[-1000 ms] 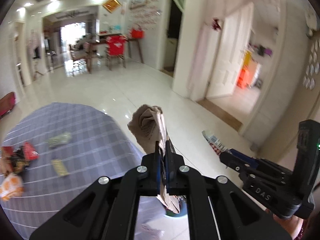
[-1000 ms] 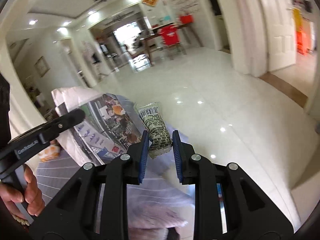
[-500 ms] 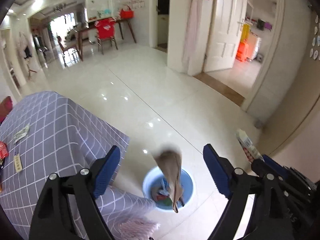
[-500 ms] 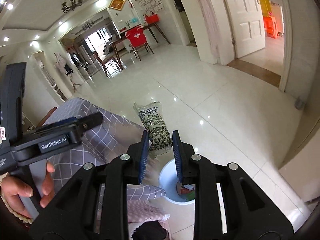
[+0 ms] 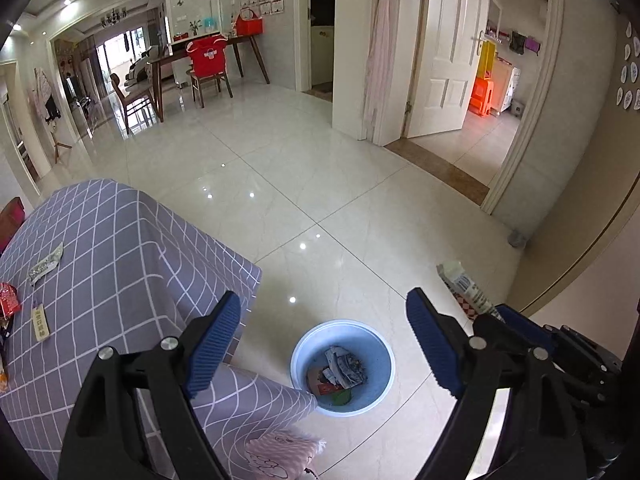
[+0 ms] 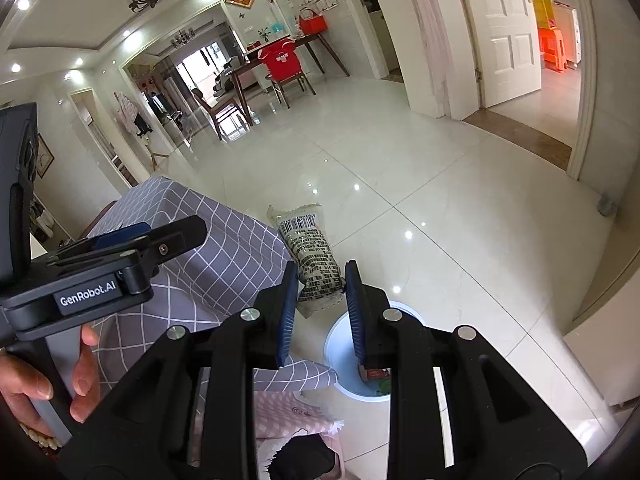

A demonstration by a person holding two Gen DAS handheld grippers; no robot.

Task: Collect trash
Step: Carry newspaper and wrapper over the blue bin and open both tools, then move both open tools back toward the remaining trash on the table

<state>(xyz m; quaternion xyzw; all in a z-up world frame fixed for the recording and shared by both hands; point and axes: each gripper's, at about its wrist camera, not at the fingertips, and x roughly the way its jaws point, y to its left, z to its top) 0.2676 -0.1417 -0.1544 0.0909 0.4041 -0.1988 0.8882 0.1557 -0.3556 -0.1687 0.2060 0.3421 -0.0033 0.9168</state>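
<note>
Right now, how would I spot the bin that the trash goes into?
Find the table under the grey checked cloth. On the white tiled floor just off its corner stands a round pale blue bin, open-topped with crumpled wrappers inside, the only container on that floor.

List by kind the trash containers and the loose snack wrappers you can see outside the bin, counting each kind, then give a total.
Blue bin on the floor: 1
Wrapper in the right gripper, a printed packet: 1
Wrappers on the checked tablecloth, silver, red, yellow: 3
Total: 5
</note>
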